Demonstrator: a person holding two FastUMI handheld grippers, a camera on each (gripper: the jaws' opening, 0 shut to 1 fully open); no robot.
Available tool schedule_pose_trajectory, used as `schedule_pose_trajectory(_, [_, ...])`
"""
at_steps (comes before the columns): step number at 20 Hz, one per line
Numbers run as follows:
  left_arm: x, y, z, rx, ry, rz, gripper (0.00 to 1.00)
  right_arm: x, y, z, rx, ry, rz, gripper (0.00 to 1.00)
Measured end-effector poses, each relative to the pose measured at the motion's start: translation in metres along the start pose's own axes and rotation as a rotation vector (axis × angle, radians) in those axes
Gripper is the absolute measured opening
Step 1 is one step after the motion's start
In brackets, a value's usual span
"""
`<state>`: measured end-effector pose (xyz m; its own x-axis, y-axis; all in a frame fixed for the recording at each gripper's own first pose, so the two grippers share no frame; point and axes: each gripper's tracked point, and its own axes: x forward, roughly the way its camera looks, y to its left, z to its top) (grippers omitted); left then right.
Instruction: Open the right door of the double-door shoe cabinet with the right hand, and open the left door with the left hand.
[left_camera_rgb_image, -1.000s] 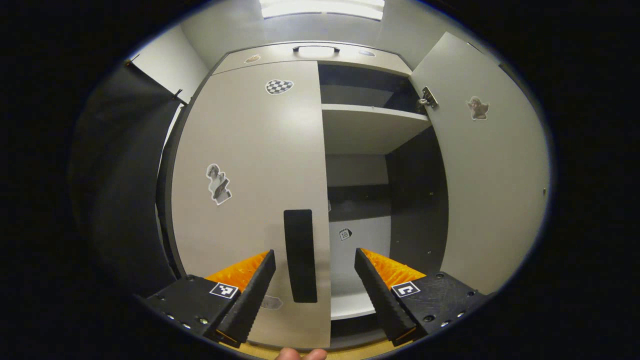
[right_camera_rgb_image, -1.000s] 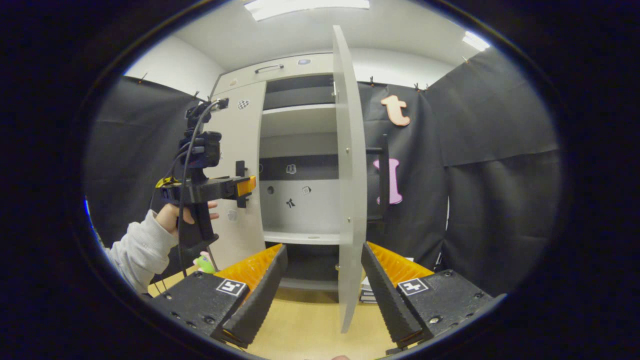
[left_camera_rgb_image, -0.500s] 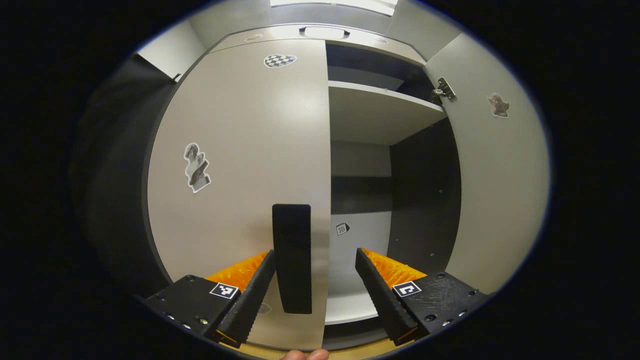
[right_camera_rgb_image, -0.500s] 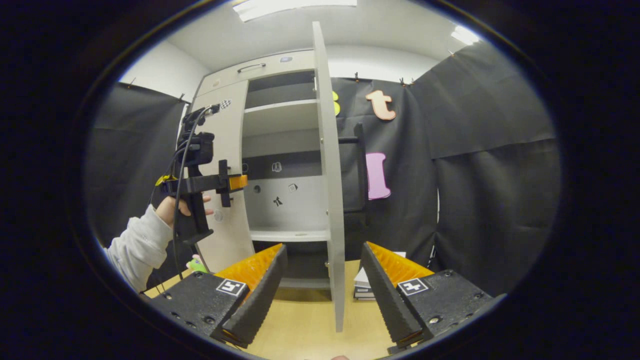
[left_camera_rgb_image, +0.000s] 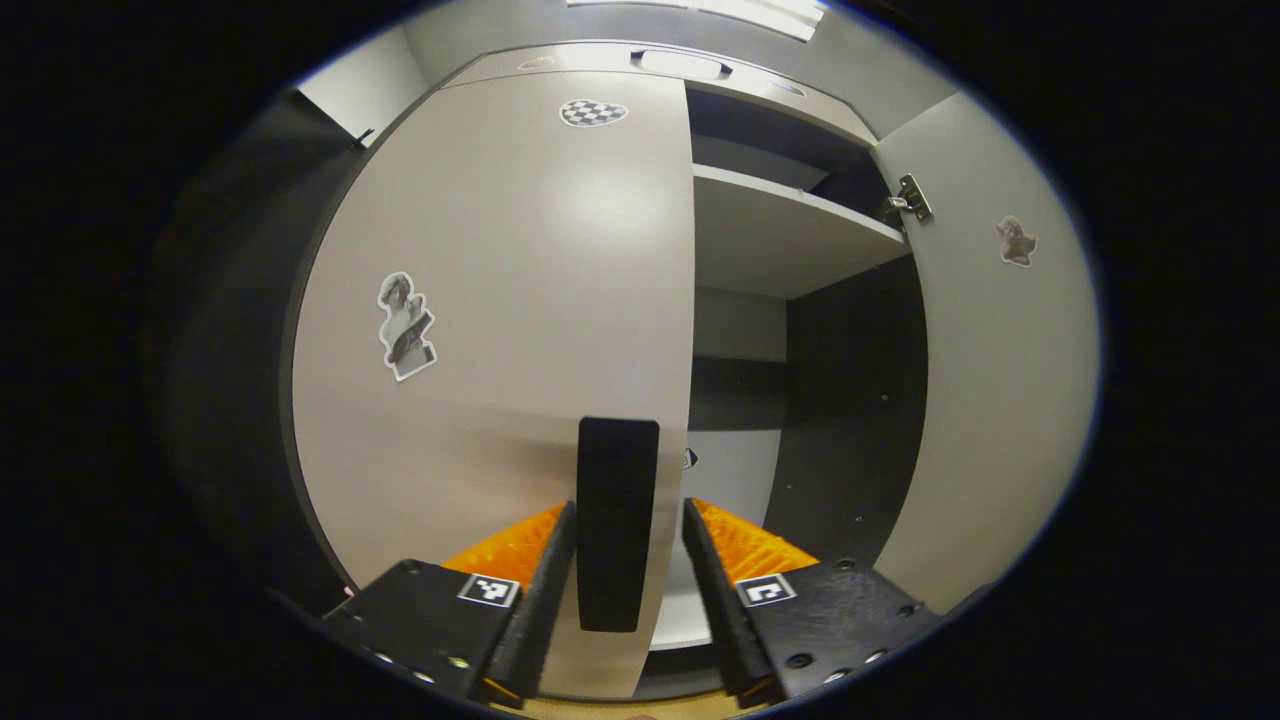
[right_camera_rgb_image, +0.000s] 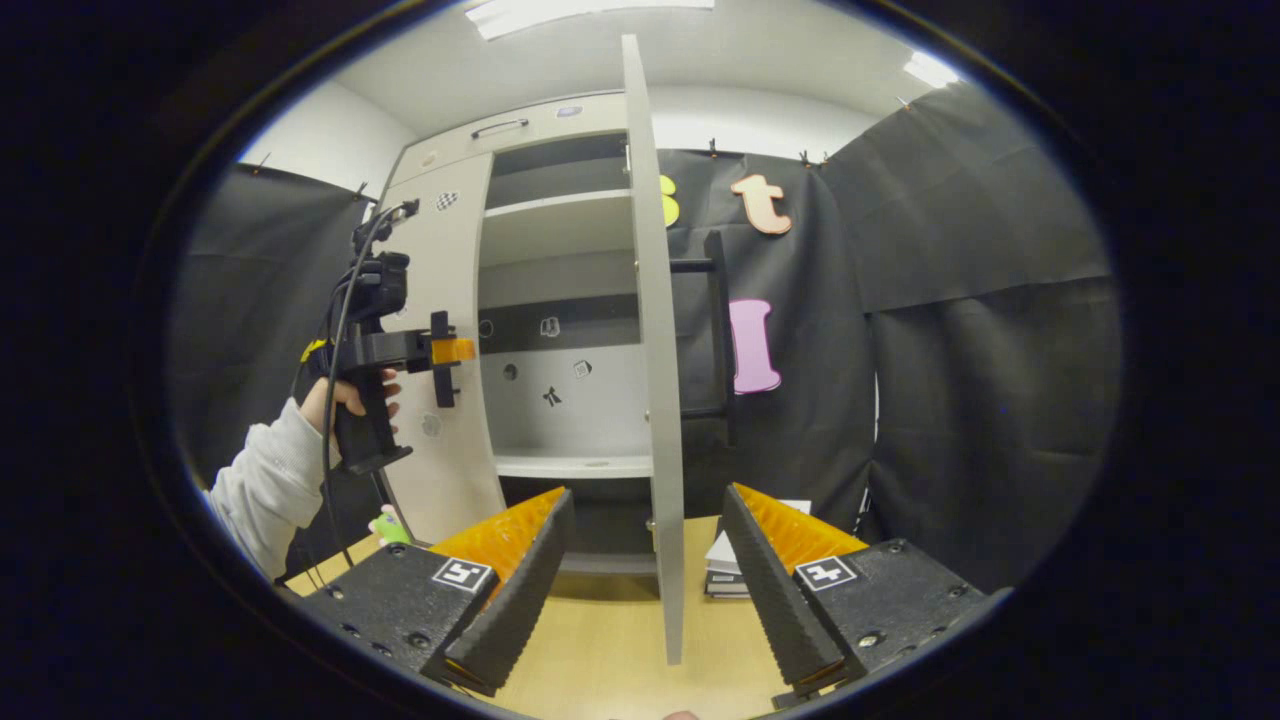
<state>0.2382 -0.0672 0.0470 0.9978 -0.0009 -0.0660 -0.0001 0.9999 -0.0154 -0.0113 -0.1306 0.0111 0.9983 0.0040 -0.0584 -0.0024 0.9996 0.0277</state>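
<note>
The left door (left_camera_rgb_image: 500, 330) of the shoe cabinet (right_camera_rgb_image: 545, 125) is being addressed at its black bar handle (left_camera_rgb_image: 616, 520), which is being framed at six o'clock in the left gripper view. The left gripper (left_camera_rgb_image: 620, 580) is being held with its fingers spread narrowly on either side of that handle; whether they are touching it cannot be told. The door itself is lying flat against the cabinet front, not yet opened.

For the step to be done well, the fingers should probably be pressed firmly onto the handle before any pull is made. The pull should then be swept along an arc about the hinges on the door's far edge, toward nine o'clock. A straight tug would likely be slipping the handle out of the grip.

The right door (right_camera_rgb_image: 655, 400) is being seen edge-on in the right gripper view, swung well out from the cabinet, its own black handle (right_camera_rgb_image: 715, 335) facing three o'clock. The right gripper (right_camera_rgb_image: 645, 585) is being held near that edge with its fingers spread wide, nothing between them being pinched.

Things that the left gripper view is not giving are being shown from the right: the sleeved hand (right_camera_rgb_image: 345, 395) holding the left gripper, the wooden table (right_camera_rgb_image: 600, 660) and a stack of books (right_camera_rgb_image: 728, 565). From the left, the stickers on the left door and the right door's hinge (left_camera_rgb_image: 905, 197) are being revealed.
</note>
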Motion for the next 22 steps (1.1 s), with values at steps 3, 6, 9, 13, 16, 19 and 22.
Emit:
schedule_pose_trajectory(3, [-0.001, 0.001, -0.004, 0.004, 0.029, -0.023, 0.33, 0.001, 0.001, -0.005, 0.004, 0.014, -0.001, 0.95])
schedule_pose_trajectory(6, [0.000, 0.002, -0.006, 0.040, 0.045, -0.044, 0.14, 0.002, 0.001, -0.008, 0.011, 0.025, -0.001, 0.95])
schedule_pose_trajectory(9, [-0.006, 0.002, -0.005, 0.031, 0.050, -0.035, 0.06, 0.001, 0.002, -0.008, 0.007, 0.019, -0.002, 0.95])
schedule_pose_trajectory(13, [-0.036, 0.003, 0.001, 0.078, 0.052, -0.037, 0.06, -0.003, 0.007, -0.011, -0.006, 0.021, 0.003, 0.95])
schedule_pose_trajectory(16, [-0.066, 0.008, 0.007, 0.118, 0.057, -0.023, 0.05, -0.004, 0.012, -0.011, -0.003, 0.024, 0.015, 0.95])
schedule_pose_trajectory(19, [-0.083, 0.020, 0.009, 0.125, 0.073, -0.011, 0.05, -0.001, 0.021, -0.013, -0.002, 0.029, 0.041, 0.95])
schedule_pose_trajectory(22, [-0.099, 0.029, 0.012, 0.155, 0.070, 0.013, 0.05, 0.004, 0.033, -0.013, -0.012, 0.030, 0.067, 0.94])
